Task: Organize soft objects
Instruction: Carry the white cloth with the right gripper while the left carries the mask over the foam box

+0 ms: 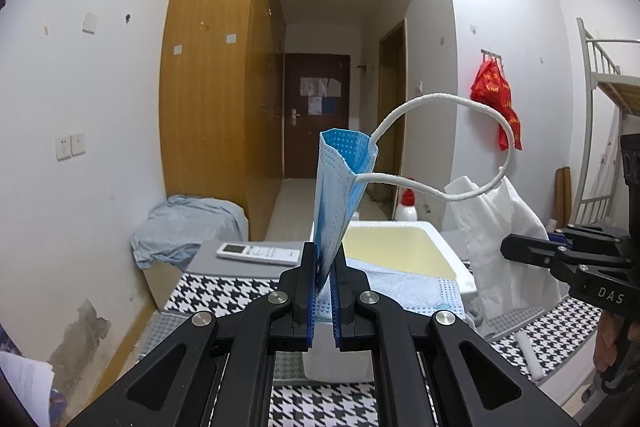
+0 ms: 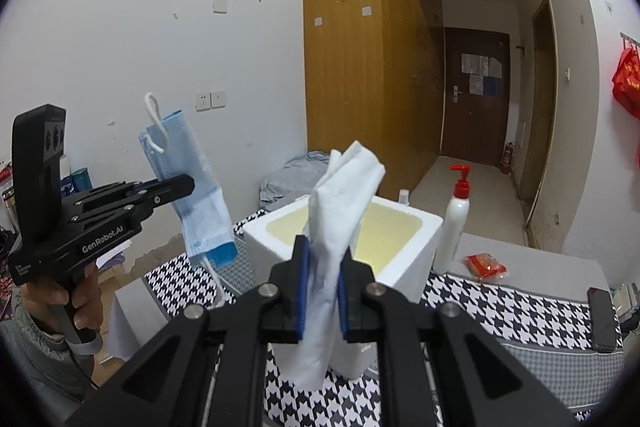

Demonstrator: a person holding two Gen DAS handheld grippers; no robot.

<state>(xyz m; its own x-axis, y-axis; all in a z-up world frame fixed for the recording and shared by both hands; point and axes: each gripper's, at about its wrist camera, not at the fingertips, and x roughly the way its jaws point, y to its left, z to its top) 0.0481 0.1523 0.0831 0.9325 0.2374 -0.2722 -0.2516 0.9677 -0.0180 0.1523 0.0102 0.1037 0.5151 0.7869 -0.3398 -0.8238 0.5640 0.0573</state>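
Observation:
My left gripper (image 1: pixel 324 279) is shut on a folded blue face mask (image 1: pixel 338 187), which stands upright with its white ear loop (image 1: pixel 460 147) arching to the right. The right wrist view shows that same mask (image 2: pixel 192 195) hanging from the left gripper (image 2: pixel 188 187), held up at the left. My right gripper (image 2: pixel 323 279) is shut on a crumpled white tissue (image 2: pixel 340 211) that rises above the jaws and droops below them. That tissue (image 1: pixel 500 235) also appears beside the right gripper (image 1: pixel 508 251). Both are held above a white foam box (image 2: pixel 400 255) with a yellowish inside.
The box sits on a houndstooth-patterned table (image 2: pixel 500 311). A white pump bottle (image 2: pixel 454 223), a red packet (image 2: pixel 484 265) and a dark phone (image 2: pixel 600 319) lie to the right. A remote control (image 1: pixel 260 253) lies behind the box, with a cloth-covered bundle (image 1: pixel 188 227) at the wall.

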